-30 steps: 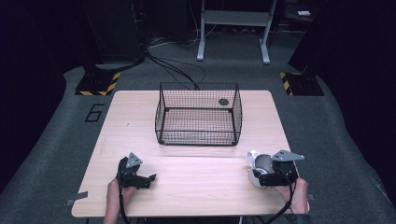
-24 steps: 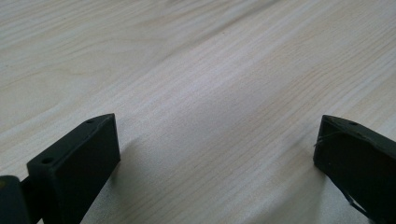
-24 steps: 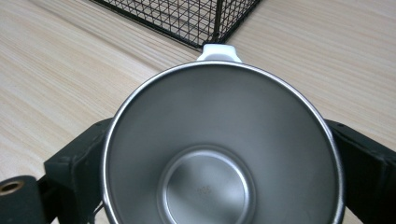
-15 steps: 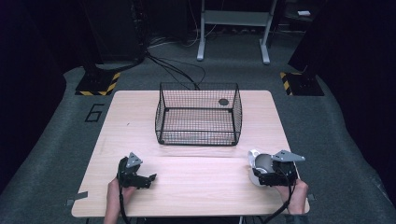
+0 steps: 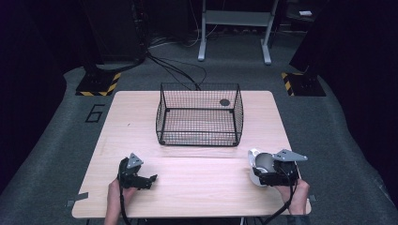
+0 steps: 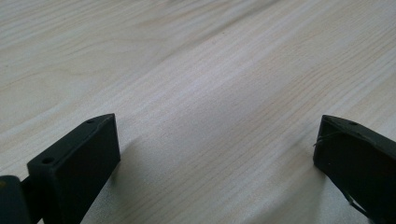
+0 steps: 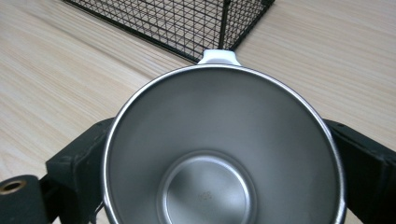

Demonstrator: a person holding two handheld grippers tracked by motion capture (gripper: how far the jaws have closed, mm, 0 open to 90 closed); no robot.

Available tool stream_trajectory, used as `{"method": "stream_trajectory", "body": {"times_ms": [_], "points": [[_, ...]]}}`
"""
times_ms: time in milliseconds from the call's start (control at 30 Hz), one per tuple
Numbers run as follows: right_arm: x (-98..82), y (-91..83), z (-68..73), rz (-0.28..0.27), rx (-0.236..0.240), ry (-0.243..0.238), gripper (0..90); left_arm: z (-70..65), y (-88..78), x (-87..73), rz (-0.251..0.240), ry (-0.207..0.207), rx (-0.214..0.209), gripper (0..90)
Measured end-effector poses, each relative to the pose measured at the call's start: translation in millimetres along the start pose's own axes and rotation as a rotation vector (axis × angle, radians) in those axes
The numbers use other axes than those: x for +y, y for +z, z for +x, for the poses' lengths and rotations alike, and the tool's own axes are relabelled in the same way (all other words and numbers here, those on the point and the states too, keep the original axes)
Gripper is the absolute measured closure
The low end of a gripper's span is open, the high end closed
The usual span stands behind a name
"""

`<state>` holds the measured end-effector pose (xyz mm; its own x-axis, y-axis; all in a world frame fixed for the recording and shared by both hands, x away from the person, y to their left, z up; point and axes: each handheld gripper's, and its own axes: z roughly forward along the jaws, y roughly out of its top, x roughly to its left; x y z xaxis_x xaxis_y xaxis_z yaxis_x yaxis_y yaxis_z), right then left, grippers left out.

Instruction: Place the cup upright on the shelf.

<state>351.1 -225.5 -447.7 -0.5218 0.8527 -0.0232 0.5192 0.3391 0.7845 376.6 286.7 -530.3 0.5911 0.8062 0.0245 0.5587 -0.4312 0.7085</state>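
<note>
Cup: a steel cup [image 7: 224,149] with a white outside sits between the jaws of the right hand-held gripper [image 5: 274,171], mouth turned back toward that gripper's camera, so its inside and flat bottom show.
Cup's place: low over the near right part of the desk [image 5: 197,187]; in the high view it is the pale round shape [image 5: 261,165] at the front of that gripper.
Right hand-held gripper: jaws spread wide and pressed on either side of the cup's wall, clamped on it.
Cup's axis: it runs straight ahead along the jaws, base forward, rim toward the hand.
White tab: a small white lip [image 7: 219,57] on the cup's far edge, pointing ahead toward the basket.
Basket: a black wire basket [image 5: 199,115] stands ahead of the right gripper and somewhat to its left, well apart; its near corner [image 7: 224,28] shows just past the cup's rim.
Key relation: my judgement is that the cup is bound for the basket, so the move runs forward, leftward and up over the near wire wall.
Nearer hand: the right one, which already has the cup.
Left hand-held gripper: [image 5: 136,174] low over the near left of the desk, jaws wide apart with bare wood [image 6: 210,116] between them.
Hard to make out: whether the cup touches the desk; a dark round spot [image 5: 225,102] at the basket's far side is too small to name.
</note>
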Motion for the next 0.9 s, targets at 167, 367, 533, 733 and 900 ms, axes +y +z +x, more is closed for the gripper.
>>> {"method": "stream_trajectory", "body": {"times_ms": [167,367,533,733,900], "points": [[5.9,1.1,5.0,0.003,0.015,-0.018,5.6,0.1,0.0,0.0,0.0,0.002,0.0,0.4],[14.1,3.3,12.3,-0.007,0.031,-0.029,5.6,0.1,0.0,0.0,0.0,0.002,0.0,0.4],[22.5,6.3,17.4,-0.003,0.053,-0.048,5.6,0.1,0.0,0.0,0.0,0.001,-0.001,0.4],[32.9,11.7,23.8,-0.007,0.074,-0.066,5.6,-0.6,0.5,-0.3,-0.007,-0.001,0.008,0.4],[41.5,15.8,28.7,-0.013,0.087,-0.081,5.6,-0.7,0.5,-0.3,-0.006,-0.004,0.007,0.2]]}}
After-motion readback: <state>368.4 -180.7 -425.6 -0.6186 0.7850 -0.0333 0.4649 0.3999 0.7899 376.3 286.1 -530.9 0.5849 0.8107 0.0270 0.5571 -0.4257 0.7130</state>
